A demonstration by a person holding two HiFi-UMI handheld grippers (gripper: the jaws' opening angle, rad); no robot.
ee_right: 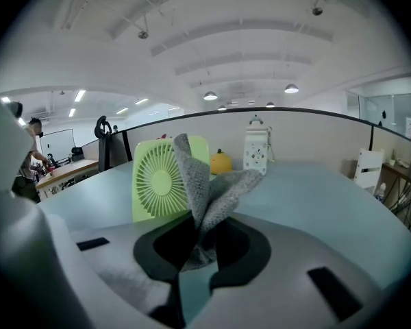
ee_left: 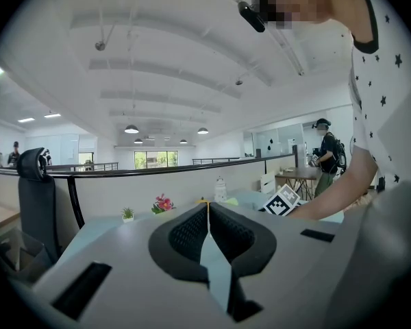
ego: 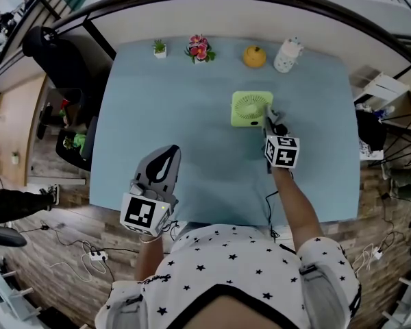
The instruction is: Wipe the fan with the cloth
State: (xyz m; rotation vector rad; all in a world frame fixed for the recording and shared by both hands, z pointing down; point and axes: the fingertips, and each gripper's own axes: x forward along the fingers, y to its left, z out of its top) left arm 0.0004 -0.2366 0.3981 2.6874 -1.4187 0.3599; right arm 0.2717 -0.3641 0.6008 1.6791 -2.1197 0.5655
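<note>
Head view: fan (ego: 252, 109) stands upright on the bench (ego: 192, 101), right of centre, grille facing the person. Right tongs (ego: 272, 125) are at its near right corner. I can't tell contact from here. Left tongs (ego: 166, 155) hang over the near left part of the bench, well apart from the fan.

Left gripper view: left tongs (ee_left: 207, 214) are closed, pads together at the tips with nothing between them. So nothing is bracing the fan.

Right gripper view: right tongs (ee_right: 195, 242) are clamped on the grey cloth (ee_right: 207, 184). It's pinched low, and two loose flaps stick up past the tips. The upper flap overlaps the grille's right edge, but whether it's touching or just in front isn't clear. The fan is just ahead and left of the tongs' line.

My read is that the wipe is about to start or has barely started. How to do it well:
- Lead with the cloth flaps, not the pads, so hard tips stay off the grille slats.
- The fan looks light, with a narrow base, so a push from the front will likely slide or tip it. Use light pressure, and stroke across the face or down, not straight in.
- Better, bring the left tongs over and steady the frame's left or top edge first.
- The cloth is bunched, so contact area is small. Expect several overlapping passes, then the top edge and sides.
- Watch the grip, because a snag on a slat could pull the cloth out.
</note>
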